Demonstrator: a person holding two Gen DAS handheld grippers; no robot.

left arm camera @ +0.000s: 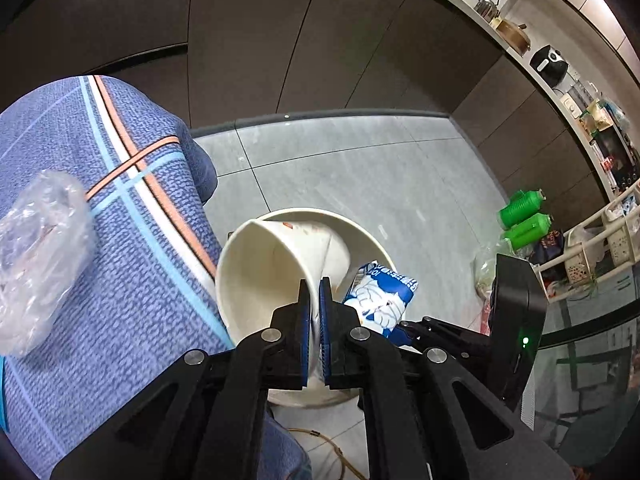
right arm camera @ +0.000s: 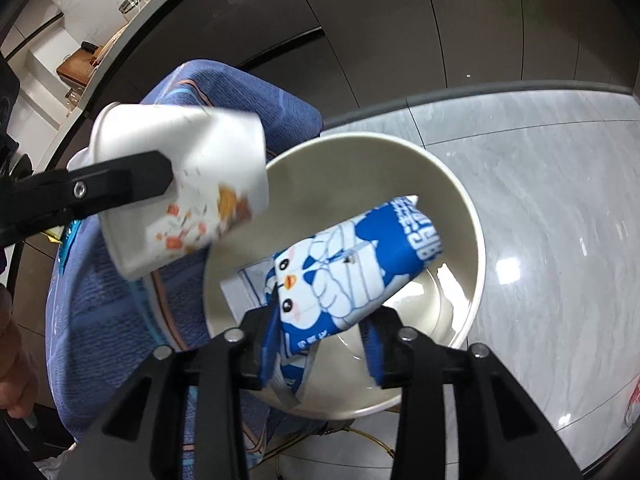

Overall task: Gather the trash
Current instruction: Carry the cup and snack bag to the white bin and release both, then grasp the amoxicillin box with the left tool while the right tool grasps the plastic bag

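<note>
**Gripper hardware: appearance as inspected**

Both units were matte black with angular linkage arms fastened by round silver pivot screws. The left gripper (left arm camera: 315,312) carried blue ribbed pads on its fingers (left arm camera: 303,320). The right gripper (right arm camera: 320,354) had matching blue pads. A black housing (left arm camera: 516,320) on it showed a green indicator light.

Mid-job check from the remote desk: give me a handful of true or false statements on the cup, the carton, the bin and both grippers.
1. The left gripper pinches the paper cup by its wall. True.
2. The blue and white carton lies on the floor beside the bin. False: it is over the open mouth of the white bin, between the right gripper's fingers.
3. The right gripper's jaws are pressed tight on the carton. False: one pad stands clear of it.
4. A clear plastic bag lies on the blue cloth. True.
5. The cup is upright. False: it is tipped on its side.
</note>
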